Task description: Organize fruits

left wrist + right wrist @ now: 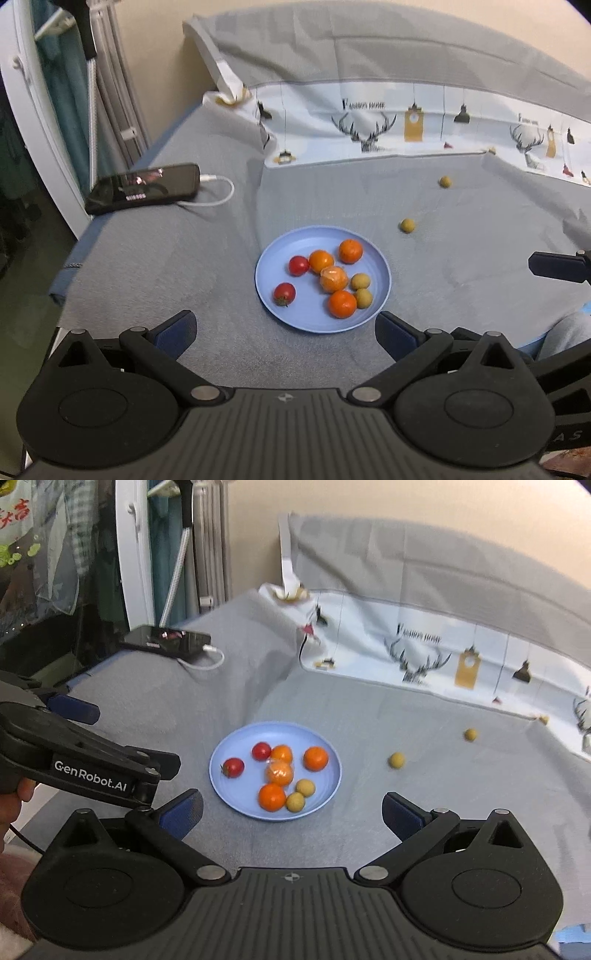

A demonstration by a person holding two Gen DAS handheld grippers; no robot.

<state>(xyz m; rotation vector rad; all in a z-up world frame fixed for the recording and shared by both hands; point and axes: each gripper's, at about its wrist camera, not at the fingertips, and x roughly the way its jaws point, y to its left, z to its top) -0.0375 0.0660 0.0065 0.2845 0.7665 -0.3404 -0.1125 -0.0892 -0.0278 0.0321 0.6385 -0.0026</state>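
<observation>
**Both tongs spread wide above a plate of fruit**

Seen from the left wrist, a black phone (144,188) with a white cable (216,192) plugged in lies on the grey bedcover (166,266), far ahead and to the left of the left gripper (286,332). That gripper's jaws are spread wide with nothing between the pads. Just ahead of them, slightly right of centre, sits the blue plate (273,254). It carries two red tomatoes (298,265), three smooth oranges (341,303), one orange in a clear wrapper (333,278) and two small yellow-green fruits (360,281), the tomatoes on its left side and the small fruits on its right. Two more yellow-green fruits, the loose pair (407,225), lie on the cover beyond the plate to the right, apart from it and from each other.

From the right wrist, the right gripper (291,814) likewise stands fully spread and empty, the plate just ahead between its blue pads (400,814). The left tool crosses this view at the left edge, a person's hand (14,801) beneath it.
</observation>
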